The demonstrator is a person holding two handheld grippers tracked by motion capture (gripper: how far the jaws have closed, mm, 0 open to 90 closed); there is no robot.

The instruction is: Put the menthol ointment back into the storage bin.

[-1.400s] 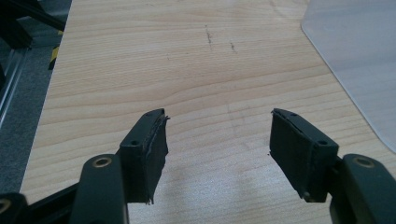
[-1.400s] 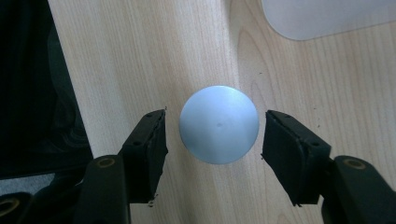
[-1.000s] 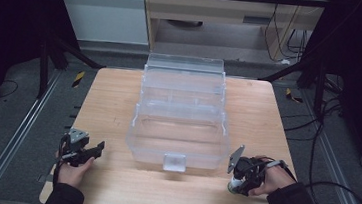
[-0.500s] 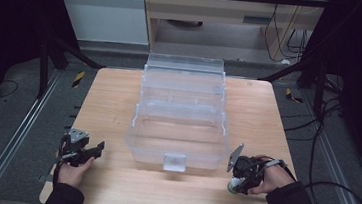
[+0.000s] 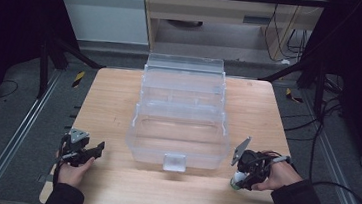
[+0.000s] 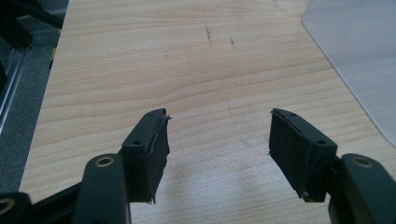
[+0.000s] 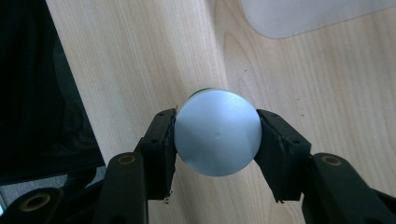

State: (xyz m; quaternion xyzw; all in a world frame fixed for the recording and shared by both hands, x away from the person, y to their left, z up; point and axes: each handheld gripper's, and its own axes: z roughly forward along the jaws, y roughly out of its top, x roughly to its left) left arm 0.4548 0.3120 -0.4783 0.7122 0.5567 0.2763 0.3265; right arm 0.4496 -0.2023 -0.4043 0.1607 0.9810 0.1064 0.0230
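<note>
A small round container with a flat silver top (image 7: 217, 139) and a green side stands on the wooden table near its front right; in the high view it is the pale green-edged container (image 5: 235, 182). My right gripper (image 7: 217, 122) points down on it from above, jaws shut on its two sides, also seen from above as the right gripper (image 5: 242, 175). My left gripper (image 6: 218, 122) rests low at the table's front left, jaws wide open over bare wood with nothing between them; from above the left gripper (image 5: 93, 151) points toward the box.
A large clear plastic tiered box (image 5: 180, 113) stands open in the middle of the wooden table (image 5: 109, 100), its latch facing the front edge. Its clear corner (image 6: 359, 56) lies ahead and to the right of the left gripper. Dark frame legs and cables surround the table.
</note>
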